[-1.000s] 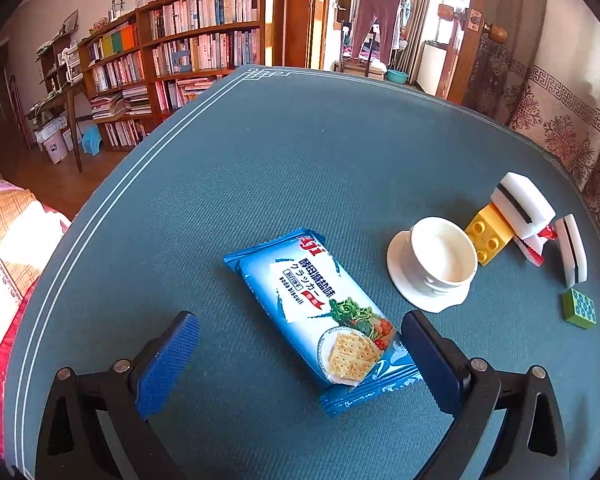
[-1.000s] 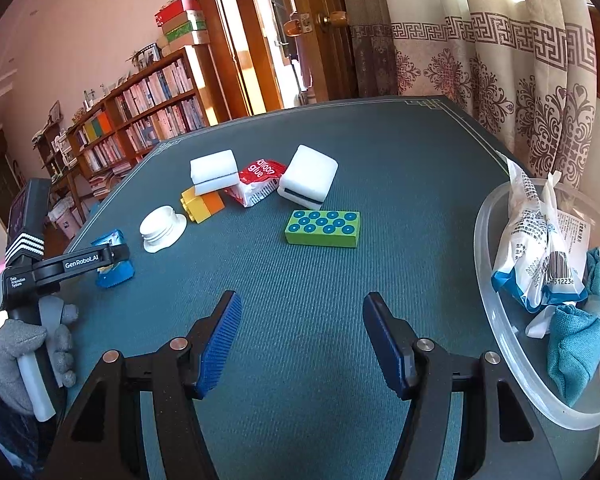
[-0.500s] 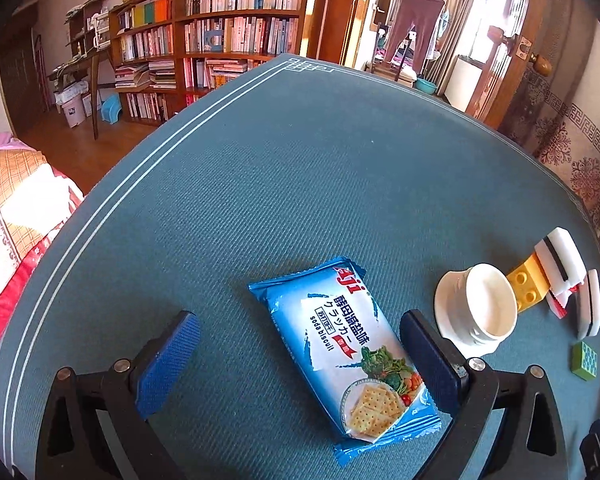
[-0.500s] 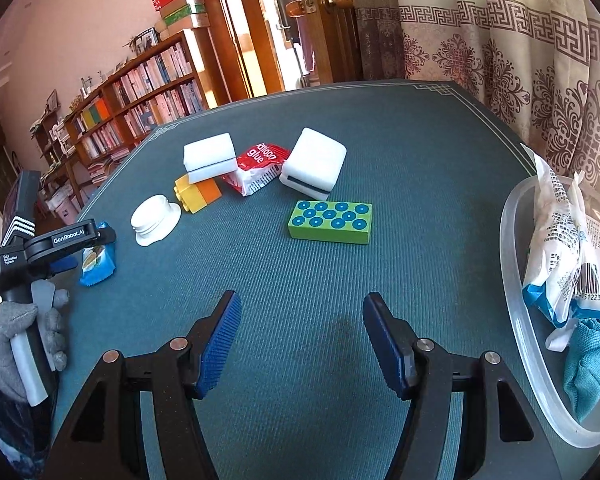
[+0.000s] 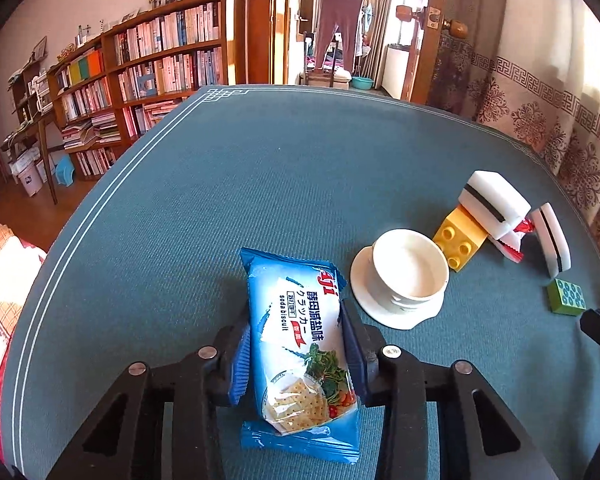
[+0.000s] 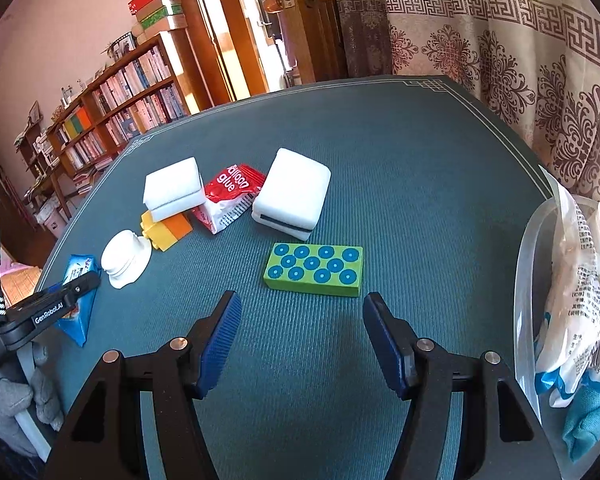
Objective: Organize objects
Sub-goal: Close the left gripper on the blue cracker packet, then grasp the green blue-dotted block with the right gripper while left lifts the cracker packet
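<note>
Left claw (image 5: 296, 354) just closed, pads pinching cracker pack (image 5: 300, 344) mid-length on bench (image 5: 220, 184) beside cup (image 6: 125, 254). Lift straight; watch sagging ends. Right claw (image 6: 302, 340) spread, empty, short of green block (image 6: 314, 269). Likely goal: tub (image 6: 528, 280).

Packet (image 5: 300, 344) between the left claw's pads: blue and white, cracker print. Block (image 6: 314, 270) ahead of the right claw: green, blue dots. Cup (image 5: 406, 276) right of the left claw: white. Table (image 6: 380, 152): teal, white border lines.
</note>
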